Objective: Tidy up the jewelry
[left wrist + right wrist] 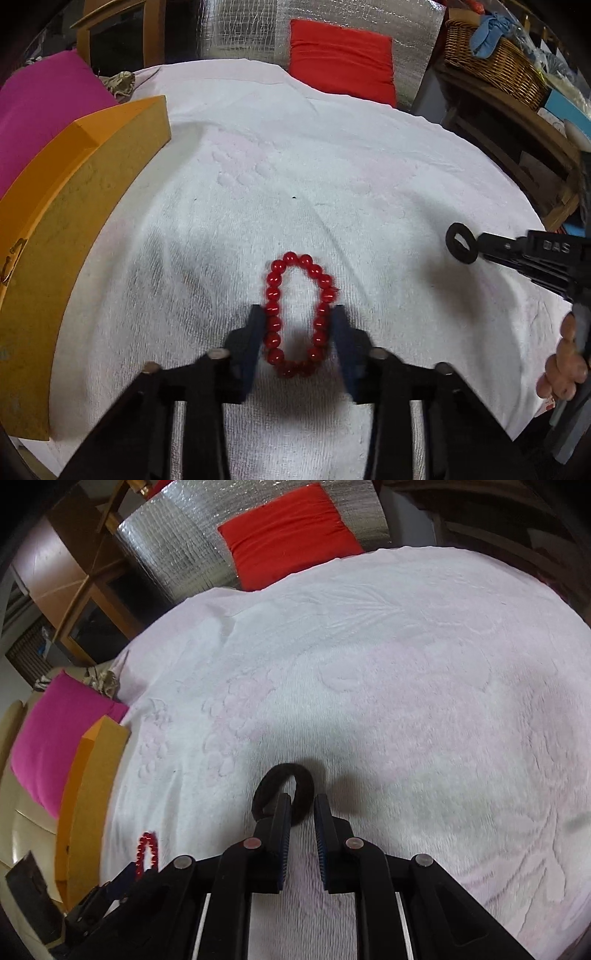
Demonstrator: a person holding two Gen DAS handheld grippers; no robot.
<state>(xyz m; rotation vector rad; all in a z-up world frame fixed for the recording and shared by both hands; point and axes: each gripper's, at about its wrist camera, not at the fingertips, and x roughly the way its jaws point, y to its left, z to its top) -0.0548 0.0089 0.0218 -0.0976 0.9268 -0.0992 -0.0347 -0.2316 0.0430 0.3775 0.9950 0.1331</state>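
Observation:
A red bead bracelet [297, 314] lies on the white towel [295, 166], squeezed into a long oval between the fingers of my left gripper [298, 314], which touch its two sides. It also shows small in the right wrist view [147, 853]. My right gripper [300, 803] holds a black fabric ring [284, 786] just above the towel; the ring hangs on the left finger and the jaws stand slightly apart. In the left wrist view the black ring [461, 243] sits at the tip of the right gripper [480, 246], to the right of the bracelet.
A closed orange-yellow box [66, 229] with a small metal clasp stands at the left on the towel; it also shows in the right wrist view [88, 794]. A pink cushion [44, 110], a red cushion [343, 59] and a wicker basket [495, 66] lie beyond the edges.

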